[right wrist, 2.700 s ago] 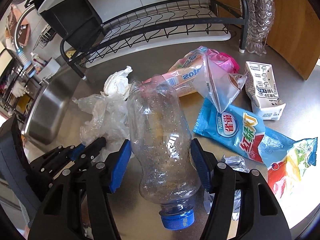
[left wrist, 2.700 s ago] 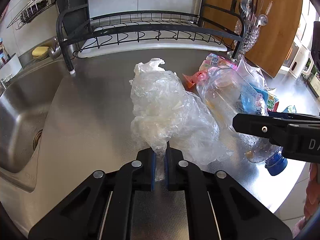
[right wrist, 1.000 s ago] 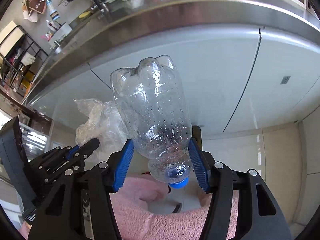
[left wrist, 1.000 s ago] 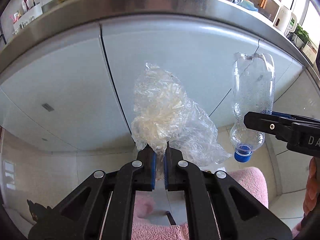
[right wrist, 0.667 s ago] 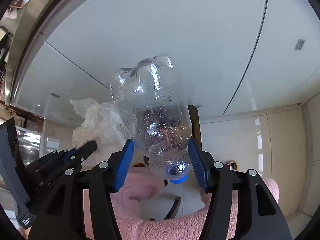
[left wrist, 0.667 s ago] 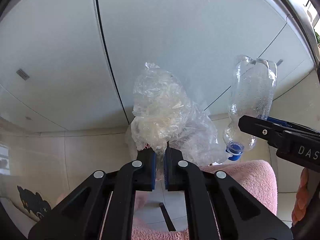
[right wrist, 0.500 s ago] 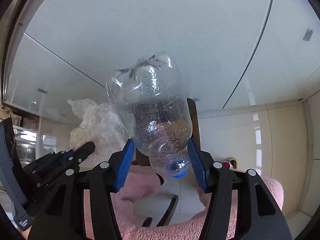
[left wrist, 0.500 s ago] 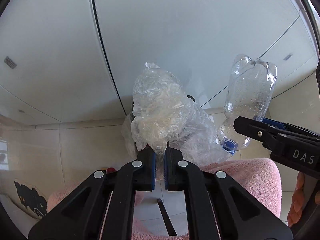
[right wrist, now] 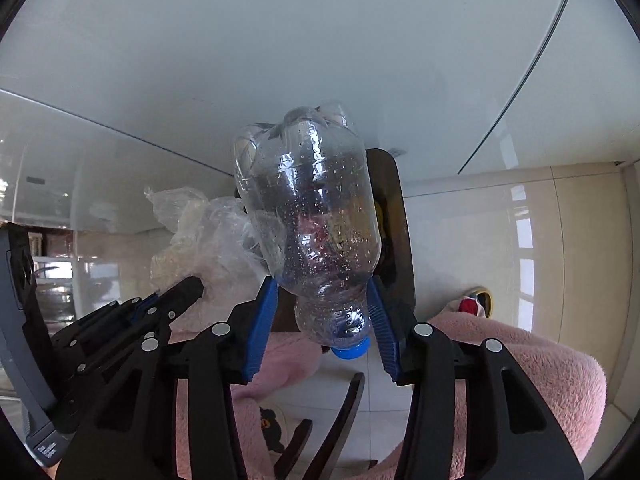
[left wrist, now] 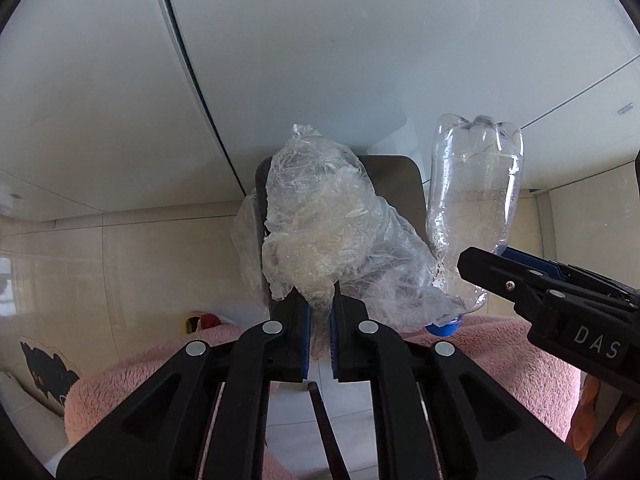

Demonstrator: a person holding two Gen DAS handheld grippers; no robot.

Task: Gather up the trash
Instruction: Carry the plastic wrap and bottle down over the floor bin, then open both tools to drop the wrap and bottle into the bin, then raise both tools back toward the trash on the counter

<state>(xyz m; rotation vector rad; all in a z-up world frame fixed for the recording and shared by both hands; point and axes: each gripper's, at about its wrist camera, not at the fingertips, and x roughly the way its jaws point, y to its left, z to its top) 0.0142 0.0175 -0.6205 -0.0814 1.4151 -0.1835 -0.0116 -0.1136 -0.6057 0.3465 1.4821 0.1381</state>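
A crumpled clear plastic bag (left wrist: pixel 320 232) hangs pinched between the blue pads of my left gripper (left wrist: pixel 320 308), whose jaws are starting to open. My right gripper (right wrist: pixel 322 312) grips an empty clear plastic bottle (right wrist: pixel 308 220) at its shoulder, blue cap (right wrist: pixel 352 350) toward the camera, and its jaws are closing on it. Both grippers point steeply down, side by side, over a dark bin (right wrist: pixel 392 220) on the floor. The bag and bottle hide most of the bin (left wrist: pixel 400 176). In the left wrist view the bottle (left wrist: pixel 472 192) and right gripper (left wrist: pixel 488 258) sit to the right.
White cabinet doors (left wrist: pixel 360 60) fill the background behind the bin. Beige floor tiles (right wrist: pixel 500 260) lie around it. The person's pink fleece clothing (left wrist: pixel 500 360) is close below both grippers. A slipper with a black cat face (left wrist: pixel 48 372) is at the lower left.
Both grippers came off the counter and sank in front of the cabinet, tilting further down. The dark bin has come into view behind the bag and bottle. The bottle sits lower between the right pads.
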